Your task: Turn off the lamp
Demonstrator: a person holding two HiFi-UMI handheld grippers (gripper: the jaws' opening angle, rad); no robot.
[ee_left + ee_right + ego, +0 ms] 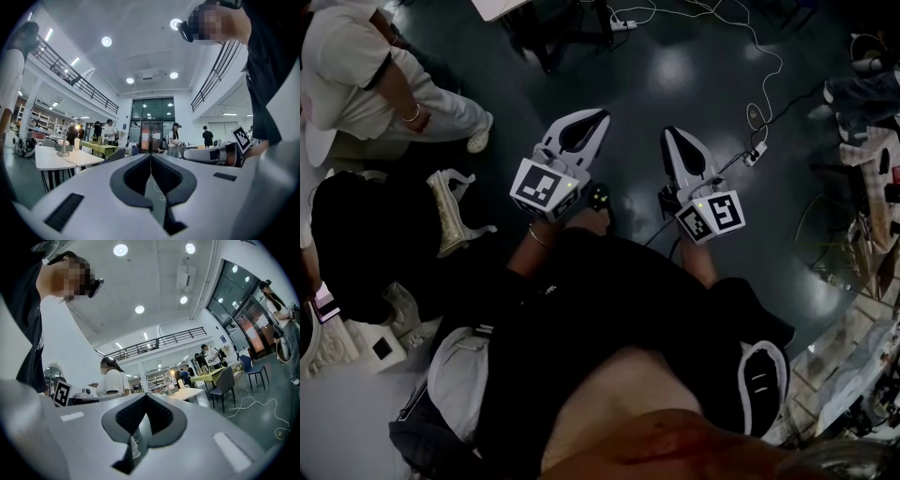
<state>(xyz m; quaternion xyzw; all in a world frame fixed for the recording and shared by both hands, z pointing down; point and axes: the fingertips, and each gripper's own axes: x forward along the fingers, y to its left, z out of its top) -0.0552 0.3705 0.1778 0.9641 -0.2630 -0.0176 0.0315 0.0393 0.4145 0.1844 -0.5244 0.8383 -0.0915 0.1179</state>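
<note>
Left claw [598, 118] and right claw [669, 133] are both clenched on nothing above the dark floor [694, 75]. The lamp [77, 127] glows on a white surface [51, 161], far ahead and left of the left claw. It looks unreached, so the whole task remains. I can read no writing, only square markers [542, 187].

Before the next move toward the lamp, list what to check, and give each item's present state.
1. Left tongs shut and empty: ok.
2. Right tongs shut and empty: ok.
3. Lamp in sight, apparently lit, on the white table: ok.
4. Lamp within reach: not ok, it stands well ahead.
5. Its switch located: cannot tell, too small to make out.
6. Floor ahead free of snags: not ok, a corded power strip lies just beyond the tongs.
</note>
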